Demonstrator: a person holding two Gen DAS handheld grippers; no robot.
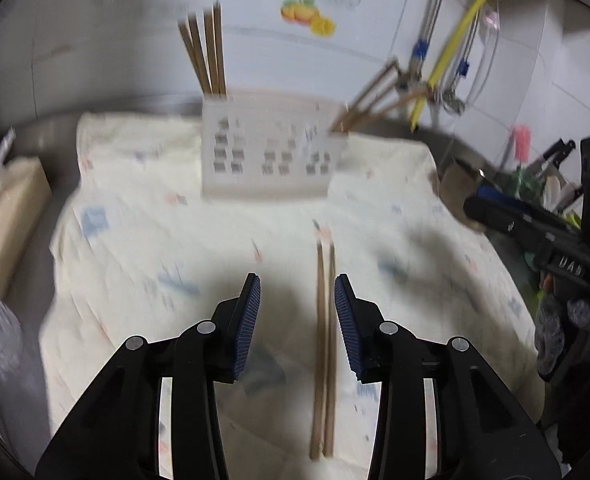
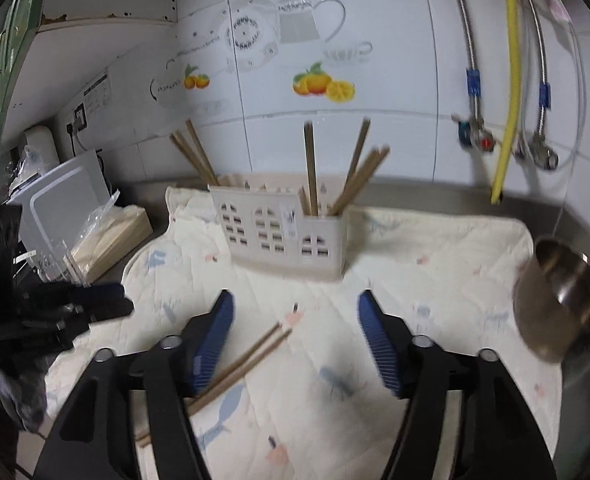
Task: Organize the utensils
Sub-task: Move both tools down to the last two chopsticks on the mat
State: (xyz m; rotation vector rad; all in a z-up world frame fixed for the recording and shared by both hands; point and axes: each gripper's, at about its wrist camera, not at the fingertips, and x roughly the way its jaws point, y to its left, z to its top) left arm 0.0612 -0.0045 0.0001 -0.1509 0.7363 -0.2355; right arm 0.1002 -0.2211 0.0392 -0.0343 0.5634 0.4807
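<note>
A pair of brown chopsticks lies side by side on the pale printed cloth. My left gripper hovers over them, open; the pair runs between its jaws close to the right pad, with no pad pressing on it. In the right wrist view the same pair lies slantwise under the left finger of my right gripper, which stands wide open and empty. A cream utensil holder with window cutouts stands further back, with several chopsticks upright in its compartments. The holder looks blurred in the left wrist view.
A steel bowl sits tilted at the cloth's right edge. To the left lie a plastic-wrapped pale pack and a white board. Pipes and a yellow hose run down the tiled wall. Cluttered tools sit off the cloth's right side.
</note>
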